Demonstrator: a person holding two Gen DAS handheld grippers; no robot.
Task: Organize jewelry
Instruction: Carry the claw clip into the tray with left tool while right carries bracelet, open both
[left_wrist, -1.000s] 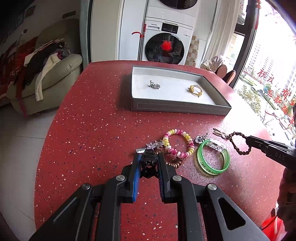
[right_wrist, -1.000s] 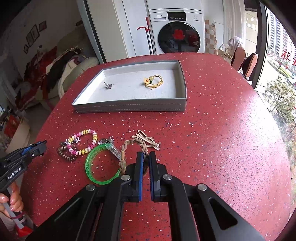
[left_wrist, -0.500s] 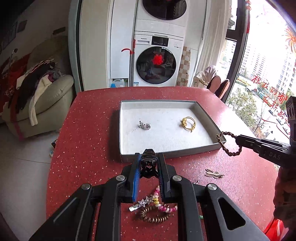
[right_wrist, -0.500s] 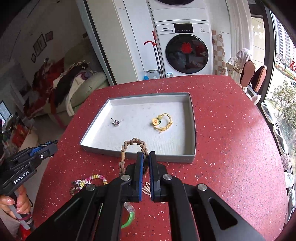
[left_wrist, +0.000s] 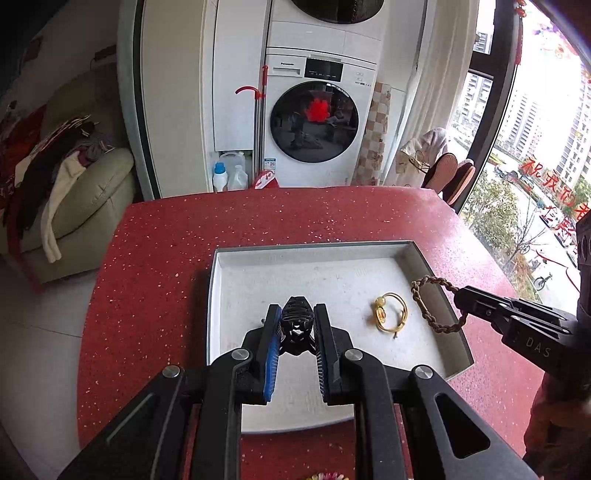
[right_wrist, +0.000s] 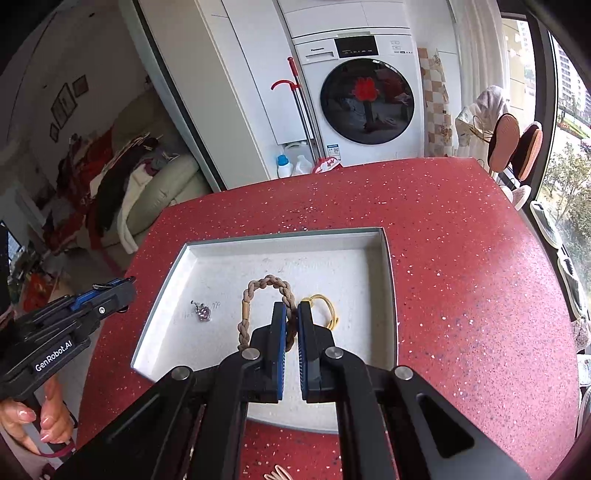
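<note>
A black hair claw (left_wrist: 296, 322) is clamped in the left gripper (left_wrist: 295, 325) above the tray (left_wrist: 214, 295) near its left wall; a braided bracelet (right_wrist: 258, 306) is pinched by the right gripper (right_wrist: 291, 321) by the right wall, beside the gold ring (left_wrist: 389, 314), evidently for release inside.

Bright daylight floods in from the window (left_wrist: 535, 155) on the right (blown out there), the red desk (left_wrist: 155, 258) evenly lit, edges bowed by the fisheye, corners dark, focus sharp.
</note>
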